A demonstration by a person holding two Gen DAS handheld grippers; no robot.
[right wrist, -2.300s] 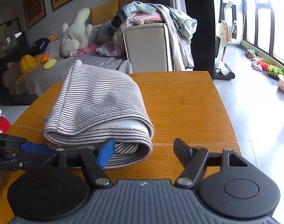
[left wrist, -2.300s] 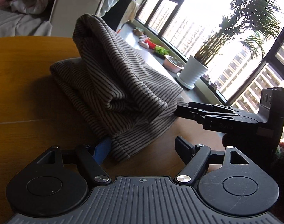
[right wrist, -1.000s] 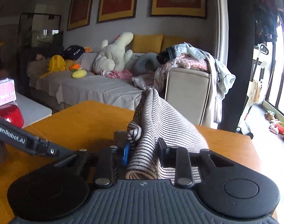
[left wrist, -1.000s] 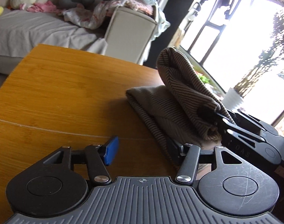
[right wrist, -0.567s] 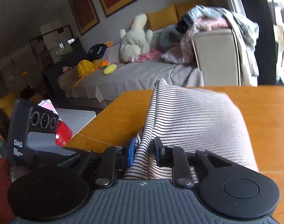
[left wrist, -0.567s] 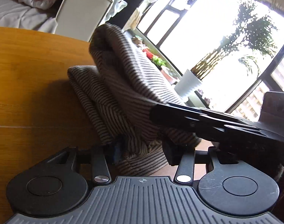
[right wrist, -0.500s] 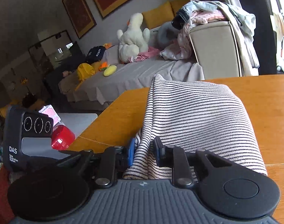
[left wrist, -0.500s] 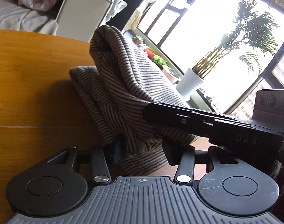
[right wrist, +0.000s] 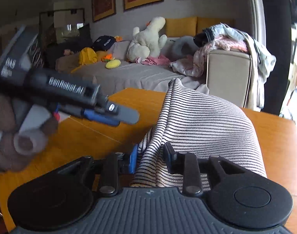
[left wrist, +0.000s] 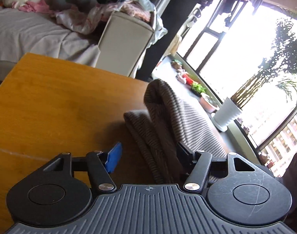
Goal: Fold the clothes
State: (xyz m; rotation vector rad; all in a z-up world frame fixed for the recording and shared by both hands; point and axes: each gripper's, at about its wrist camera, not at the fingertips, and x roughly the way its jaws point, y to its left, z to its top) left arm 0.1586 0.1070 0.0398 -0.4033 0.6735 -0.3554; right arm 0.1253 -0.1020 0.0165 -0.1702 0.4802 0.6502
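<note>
Your right tool grips the folded cream black-striped knit garment, which extends straight ahead; left tool gapes beside it.

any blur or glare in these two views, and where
Left wrist view: the window is blown out white, leaving the striped cloth backlit and dark, with its shadow on the table. Right wrist view: even light, cloth sharp, but the left gripper is smeared by motion blur.

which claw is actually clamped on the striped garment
The right claw: its fingers pinch the striped garment. The left claw stands open, the cloth only against one finger.
</note>
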